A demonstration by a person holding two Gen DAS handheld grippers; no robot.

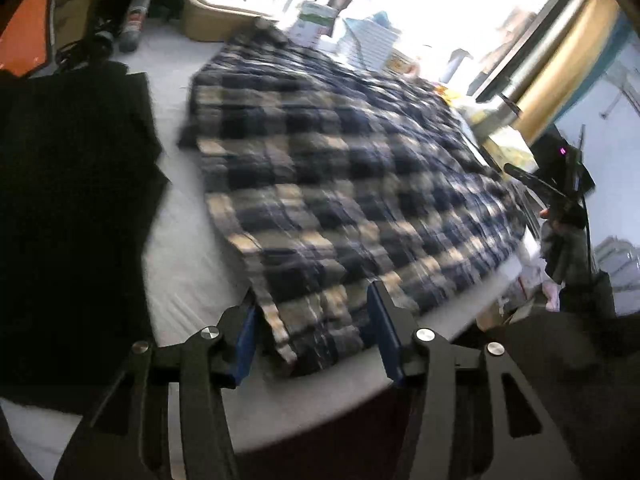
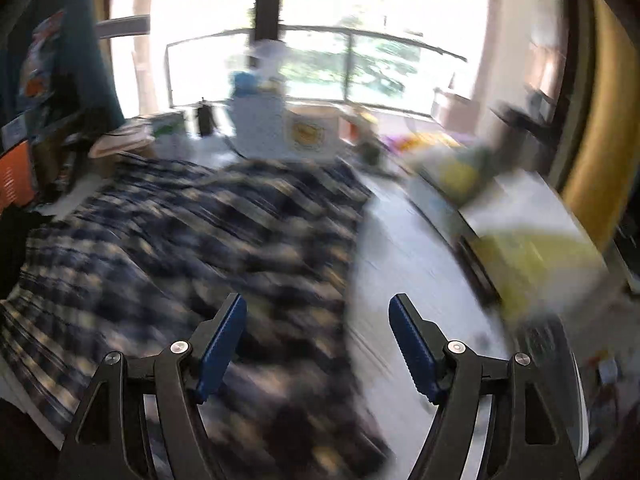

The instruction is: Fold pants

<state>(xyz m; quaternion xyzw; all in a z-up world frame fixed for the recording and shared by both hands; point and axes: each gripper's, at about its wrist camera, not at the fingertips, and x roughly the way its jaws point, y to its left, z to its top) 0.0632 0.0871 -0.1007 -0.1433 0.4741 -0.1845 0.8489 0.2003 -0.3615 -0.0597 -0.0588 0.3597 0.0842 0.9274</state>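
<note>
Plaid pants (image 1: 340, 176), navy and cream check, spread flat over a pale table (image 1: 188, 280), covering most of it. Near corner of the cloth lying loose between the 2 blue pads of the left gripper (image 1: 314, 334); jaws spread apart, neither pad pressing the fabric, nothing pinched. Cloth edge at that corner doubled over in a thick layered hem, resting on the table.

Left of the pants, in the left wrist view, dark black fabric (image 1: 76, 208) laid on the same table, apart from the plaid by a strip of bare surface. Beyond the pants' far end, a tan box (image 1: 212, 16) and a stack of pale items (image 1: 368, 40), bright windows behind.

Right gripper (image 2: 318, 344) hovering over the pants' right edge, jaws spread wide, empty. Left pad above plaid cloth (image 2: 180, 240), right pad above bare table (image 2: 400, 260). Heavily blurred view; weave detail unreadable. To the right of the pants, yellow-green and white flat items (image 2: 532, 240) near the table's border, kind impossible to tell. Past the pants' far end, a white box with a yellow mark (image 2: 308, 132) among clutter before the window.
</note>
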